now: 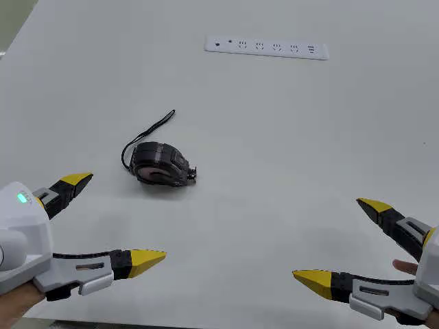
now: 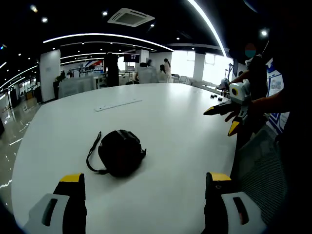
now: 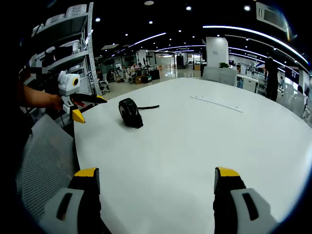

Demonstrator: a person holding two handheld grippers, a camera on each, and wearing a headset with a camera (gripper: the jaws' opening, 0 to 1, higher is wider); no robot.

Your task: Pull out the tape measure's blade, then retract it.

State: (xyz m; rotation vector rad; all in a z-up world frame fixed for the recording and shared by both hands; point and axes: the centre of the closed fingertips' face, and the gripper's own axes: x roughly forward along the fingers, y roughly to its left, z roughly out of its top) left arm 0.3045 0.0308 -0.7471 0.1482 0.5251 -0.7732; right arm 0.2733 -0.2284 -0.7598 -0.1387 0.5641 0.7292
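Starting with the white table (image 1: 295, 130), nothing on it is gripped. The left gripper (image 1: 123, 216) at seven o'clock and the right gripper (image 1: 328, 238) at five o'clock are held with jaws wide apart. The tape measure (image 1: 160, 164) lies at ten o'clock of centre, untouched, its blade wound in to the hook (image 1: 193, 175). Both the pulling out and the retracting are judged still to be done.

Jaws spread wide: left tongs (image 1: 123, 216), right tongs (image 1: 328, 238).
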